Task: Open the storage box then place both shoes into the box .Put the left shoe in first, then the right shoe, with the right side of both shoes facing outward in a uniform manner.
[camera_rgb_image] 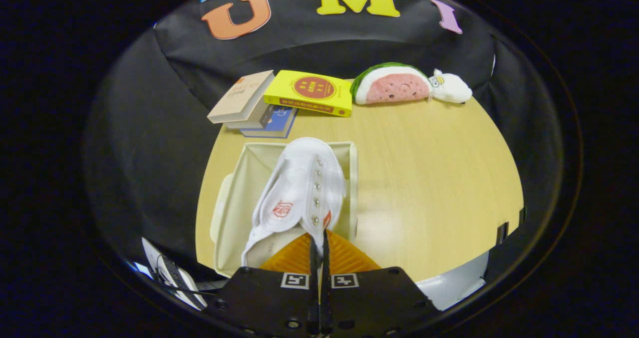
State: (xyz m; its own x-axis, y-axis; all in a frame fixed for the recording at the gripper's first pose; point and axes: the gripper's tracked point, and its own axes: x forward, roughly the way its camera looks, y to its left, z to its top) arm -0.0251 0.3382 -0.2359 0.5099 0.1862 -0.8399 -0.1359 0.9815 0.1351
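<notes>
- The gripper point(319, 238) has its two fingers pressed nearly together, with only a thin slit between them, and they pinch the near edge of the white shoe point(299, 193) at the heel opening.
- How much of the shoe's fabric sits between the fingertips is hard to tell, since the fingers themselves cover the contact spot.
- The white shoe hangs over the open storage box point(234, 193), its toe pointing to the far side and its row of metal eyelets turned to the right; a small red mark shows on its left flank.
- Whether the shoe touches the box floor or is held clear of it cannot be made out; the shoe hides most of the box's inside.
- The storage box is pale cream with soft walls, sitting on the left part of the wooden table point(429, 178); its near edge is cut off by the gripper's body.
- Far beyond the box lies a stack of books point(259, 108), with a yellow book point(309, 93) just to their right.
- Farther right at the table's far edge rest a watermelon-slice plush point(394, 86) and a small white plush toy point(449, 89), touching each other.
- Near left, off the table, lies a flat device with cables point(169, 273), partly cut off.
</notes>
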